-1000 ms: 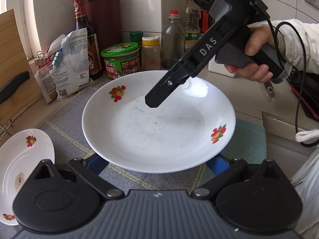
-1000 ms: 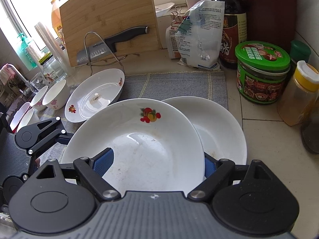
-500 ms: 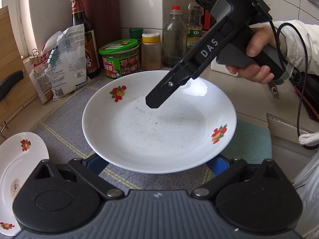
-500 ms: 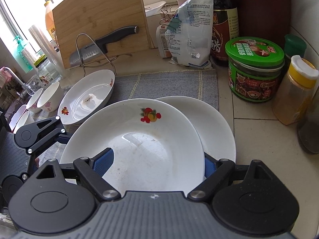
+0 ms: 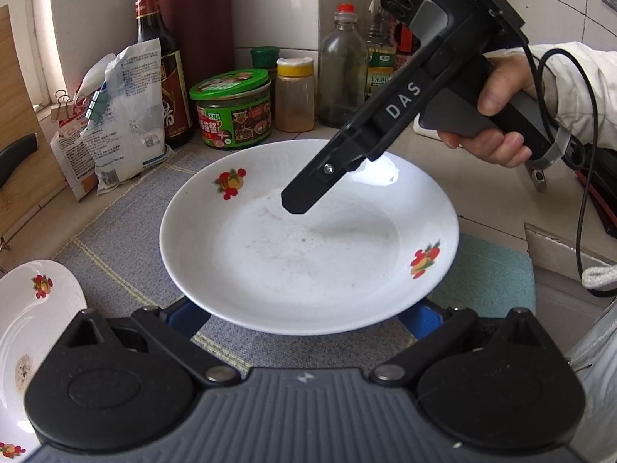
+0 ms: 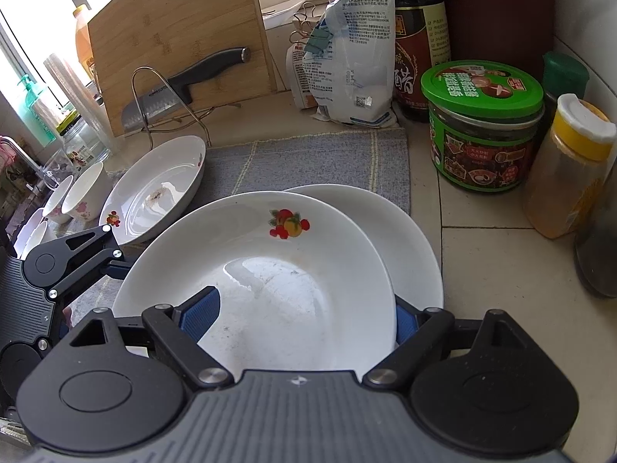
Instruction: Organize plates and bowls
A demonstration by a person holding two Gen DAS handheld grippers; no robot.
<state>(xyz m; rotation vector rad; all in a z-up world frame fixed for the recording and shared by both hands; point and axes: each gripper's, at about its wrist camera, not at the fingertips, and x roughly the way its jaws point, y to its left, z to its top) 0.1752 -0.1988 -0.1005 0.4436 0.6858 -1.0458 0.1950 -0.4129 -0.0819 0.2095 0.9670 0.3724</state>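
A white plate with fruit prints (image 5: pixel 308 247) sits between my left gripper's blue pads (image 5: pixel 422 314), which close on its near rim. My right gripper (image 5: pixel 295 202) hangs over that plate's middle. In the right wrist view the right gripper's blue pads (image 6: pixel 200 308) flank the near rim of the top plate (image 6: pixel 262 281), which lies in a second plate (image 6: pixel 412 247). Whether the pads touch it I cannot tell. The left gripper (image 6: pixel 69 258) shows at the left. Another plate (image 6: pixel 154 189) (image 5: pixel 34 320) lies on the mat, and small bowls (image 6: pixel 83 193) stand beyond it.
A grey mat (image 6: pixel 308 158) covers the counter. A green-lidded jar (image 6: pixel 482 123), spice bottle (image 6: pixel 567 166), dark sauce bottle (image 5: pixel 160 61), clipped bags (image 6: pixel 347 54), glass bottle (image 5: pixel 343 65) and a cutting board with knife (image 6: pixel 173 46) stand along the back.
Both views shift slightly: the jars and bags have drawn nearer and moved right in the left view. The plates stay between the pads.
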